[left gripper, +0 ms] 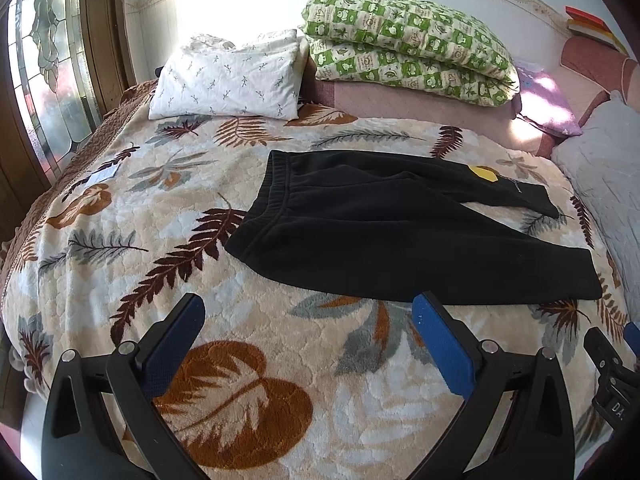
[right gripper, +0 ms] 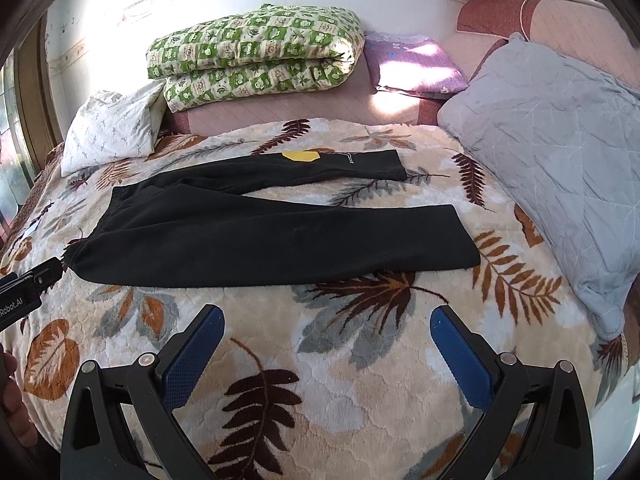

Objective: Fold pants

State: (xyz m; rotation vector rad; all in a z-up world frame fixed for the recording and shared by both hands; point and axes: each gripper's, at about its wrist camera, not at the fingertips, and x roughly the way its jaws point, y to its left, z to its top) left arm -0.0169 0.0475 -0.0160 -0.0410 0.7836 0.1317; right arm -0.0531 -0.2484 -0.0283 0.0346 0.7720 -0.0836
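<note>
Black fleece pants (left gripper: 360,224) (right gripper: 260,236) lie spread flat on the leaf-patterned blanket (left gripper: 280,360) (right gripper: 320,380), waistband to the left, both legs running right and splayed apart. A yellow patch (left gripper: 483,172) (right gripper: 300,156) shows on the far leg. My left gripper (left gripper: 308,312) hovers open over the blanket just short of the near leg's edge, nothing between its blue pads. My right gripper (right gripper: 326,322) is open too, a little nearer than the near leg, empty. The left gripper's body (right gripper: 28,284) shows at the right wrist view's left edge, by the waistband corner.
A white sprigged pillow (left gripper: 228,80) (right gripper: 116,128) and a folded green checked quilt (left gripper: 404,48) (right gripper: 256,56) lie at the bed's far side. A grey pillow (right gripper: 560,152) (left gripper: 608,184) and a purple pillow (right gripper: 412,64) sit to the right. A window (left gripper: 48,72) is at the left.
</note>
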